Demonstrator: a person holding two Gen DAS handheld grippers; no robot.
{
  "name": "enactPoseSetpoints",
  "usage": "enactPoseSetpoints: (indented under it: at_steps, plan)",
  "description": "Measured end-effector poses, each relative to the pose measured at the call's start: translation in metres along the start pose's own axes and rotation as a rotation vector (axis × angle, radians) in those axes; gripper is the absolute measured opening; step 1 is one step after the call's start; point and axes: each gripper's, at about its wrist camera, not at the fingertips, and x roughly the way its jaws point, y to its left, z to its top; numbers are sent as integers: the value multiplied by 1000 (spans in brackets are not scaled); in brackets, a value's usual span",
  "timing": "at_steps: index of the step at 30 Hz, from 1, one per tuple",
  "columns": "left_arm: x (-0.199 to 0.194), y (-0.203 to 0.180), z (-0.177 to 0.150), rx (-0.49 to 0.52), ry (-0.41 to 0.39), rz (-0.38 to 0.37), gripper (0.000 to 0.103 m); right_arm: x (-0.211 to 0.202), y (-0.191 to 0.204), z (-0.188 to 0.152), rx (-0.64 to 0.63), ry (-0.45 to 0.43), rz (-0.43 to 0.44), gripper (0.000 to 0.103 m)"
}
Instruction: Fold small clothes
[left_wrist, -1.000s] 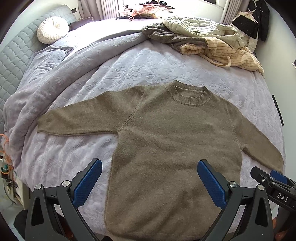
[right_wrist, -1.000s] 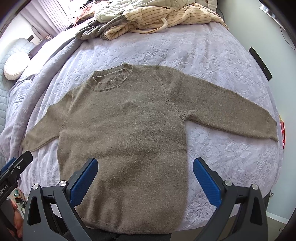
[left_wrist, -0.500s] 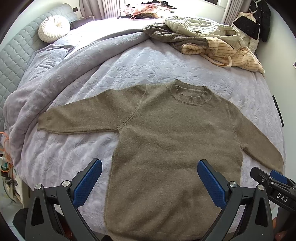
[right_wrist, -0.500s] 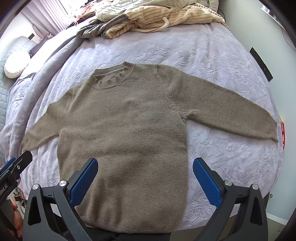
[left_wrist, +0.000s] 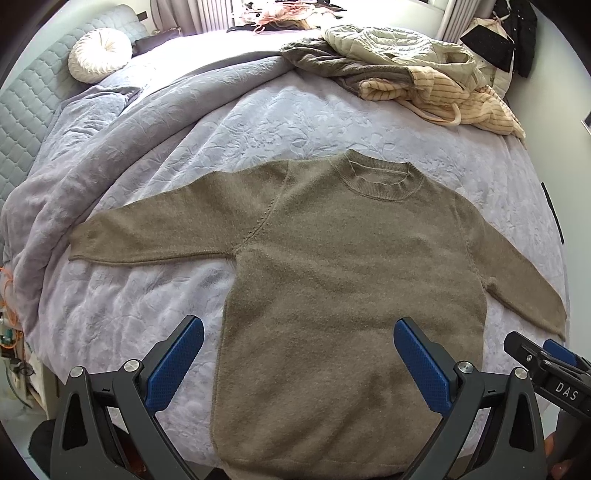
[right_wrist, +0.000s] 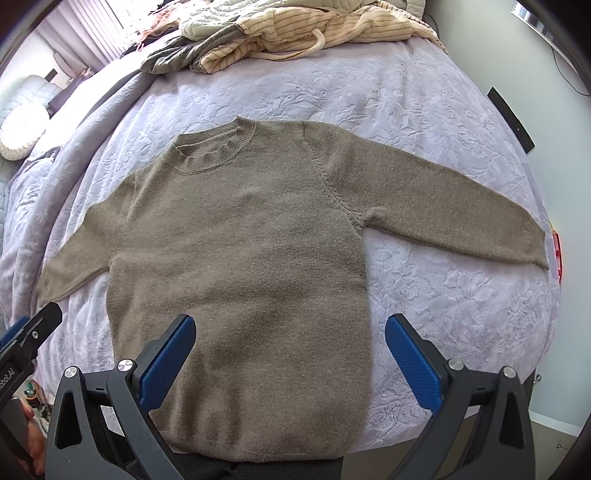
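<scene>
Barely anything shifts from a moment ago: both tools hang in place over the hem end, only the view drifting a touch. Landmark is the olive sweater (left_wrist: 343, 280), lying flat and face-up on the lavender bedspread (left_wrist: 258, 122), sleeves out to both sides. Left of its body, the left sleeve (left_wrist: 159, 232) reaches toward the rumpled duvet. Over its lower body the left gripper (left_wrist: 299, 363) is spread wide, empty; the right gripper (right_wrist: 290, 360) likewise gapes, holding nothing. Beyond its collar sits the clothes pile (left_wrist: 402, 70). Folding hasn't begun, I'd say; next, pinch a sleeve and carry it across the chest.
</scene>
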Motion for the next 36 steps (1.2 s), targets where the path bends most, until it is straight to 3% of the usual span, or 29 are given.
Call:
enactPoseSetpoints:
  at_steps: [20,30,36]
  plan:
    - [46,39,-9,51,87,-72,103,11,49,-20,17,-17,-24,102]
    - [82,115,-3,-44,106,-52,103,26,111,-26,-81,0,-8,102]
    - [108,185,4,-171,103,-26,103,42,158,-22,-190,35,9,102]
